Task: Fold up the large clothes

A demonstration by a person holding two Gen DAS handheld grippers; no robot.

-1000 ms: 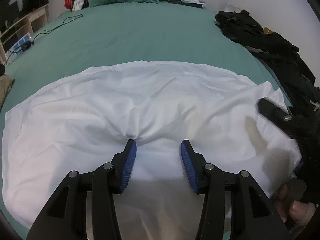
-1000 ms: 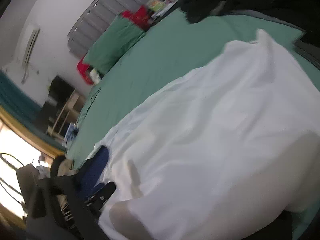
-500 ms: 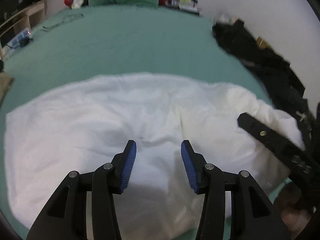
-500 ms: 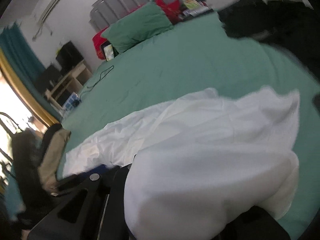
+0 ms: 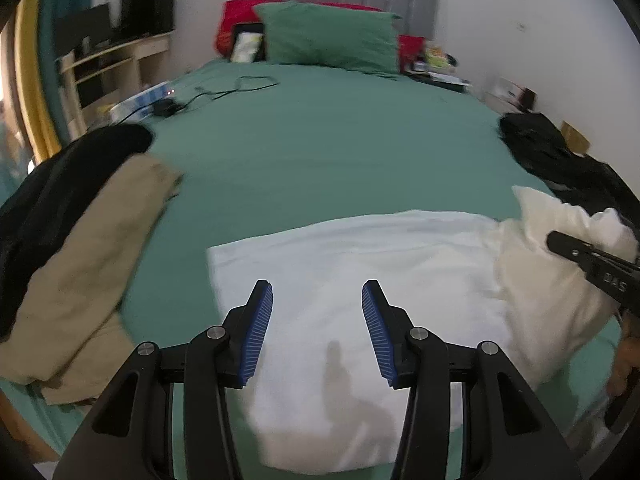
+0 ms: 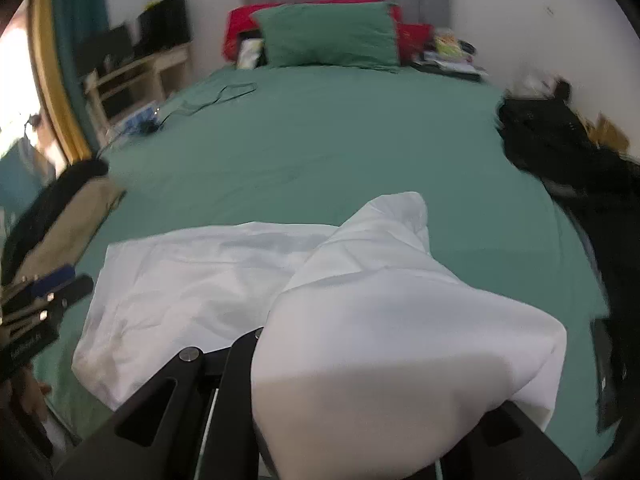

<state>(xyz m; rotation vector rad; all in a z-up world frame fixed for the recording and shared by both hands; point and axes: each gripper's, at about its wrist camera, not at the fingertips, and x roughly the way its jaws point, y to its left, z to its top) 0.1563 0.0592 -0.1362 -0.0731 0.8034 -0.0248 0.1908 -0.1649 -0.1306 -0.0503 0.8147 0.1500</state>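
A large white garment [image 5: 360, 264] lies on the green bed [image 5: 320, 140] near its front edge. My left gripper [image 5: 317, 320] is open and empty, hovering above the garment's left part. My right gripper shows at the right edge of the left wrist view [image 5: 592, 256], with the garment's right end bunched over it. In the right wrist view the white cloth [image 6: 380, 320] drapes over the fingers and hides the tips, so the jaws cannot be seen. The left gripper also shows in the right wrist view [image 6: 44, 292] at the left edge.
A beige and black clothes pile [image 5: 72, 240] lies at the bed's left edge. Black clothes [image 5: 560, 160] lie at the right edge. A green pillow [image 5: 328, 36], red cushions and a black cable [image 5: 224, 92] are at the bed's far end.
My left gripper has lifted and drawn left, off the garment's middle. My right gripper has carried the garment's right side up and leftward, so the cloth now covers less of the bed.
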